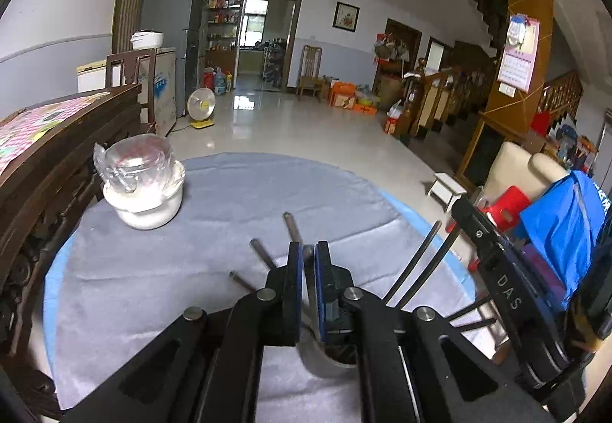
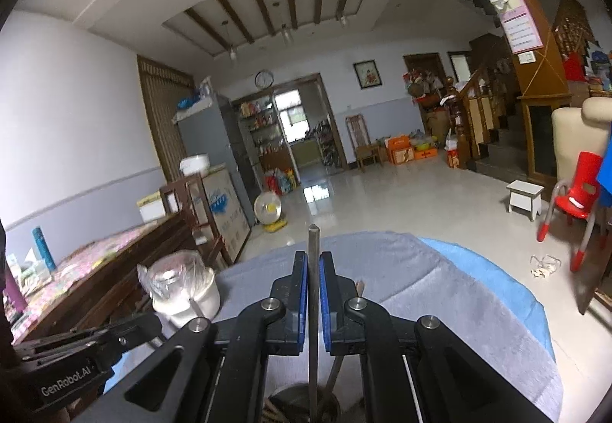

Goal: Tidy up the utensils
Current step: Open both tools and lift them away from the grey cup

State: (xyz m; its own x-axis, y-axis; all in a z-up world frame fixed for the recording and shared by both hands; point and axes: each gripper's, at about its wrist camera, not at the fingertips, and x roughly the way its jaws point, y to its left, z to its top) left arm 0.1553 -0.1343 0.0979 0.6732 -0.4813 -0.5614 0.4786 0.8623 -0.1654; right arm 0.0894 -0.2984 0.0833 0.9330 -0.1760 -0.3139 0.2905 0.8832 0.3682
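- The left tongs [image 1: 309,262] are clenched on a thin metal utensil [image 1: 308,281], whose shaft runs between the blue pads and down into a steel holder cup [image 1: 325,361] just under the jaws.
- The right tongs [image 2: 313,271] are clenched on a slim grey metal rod [image 2: 313,308], probably a chopstick; its tip stands clear above the pads and its lower end goes down toward a dark round holder [image 2: 302,404] at the bottom edge of the right wrist view.
- Long axes: the right rod stands nearly upright, tip up, in line with the pads. The left utensil also runs lengthwise along the jaws, with its lower end in the cup.
- Other utensils already fan out of the cup: three metal handles [image 1: 292,227] lean away toward the far side, and a pair of dark chopsticks [image 1: 417,266] leans right.
- Risk: both tongs work close over one small cup, so they may knock each other or the leaning handles, and that could tip the cup on the soft grey cloth [image 1: 229,201] of the table.
- Risk: a thin smooth rod can pivot between flat pads; if it swings off upright, its lower end may miss the opening or skid onto the cloth.
- A white bowl under plastic wrap [image 1: 143,189] sits well apart near the far-left table edge and seems out of harm's way.
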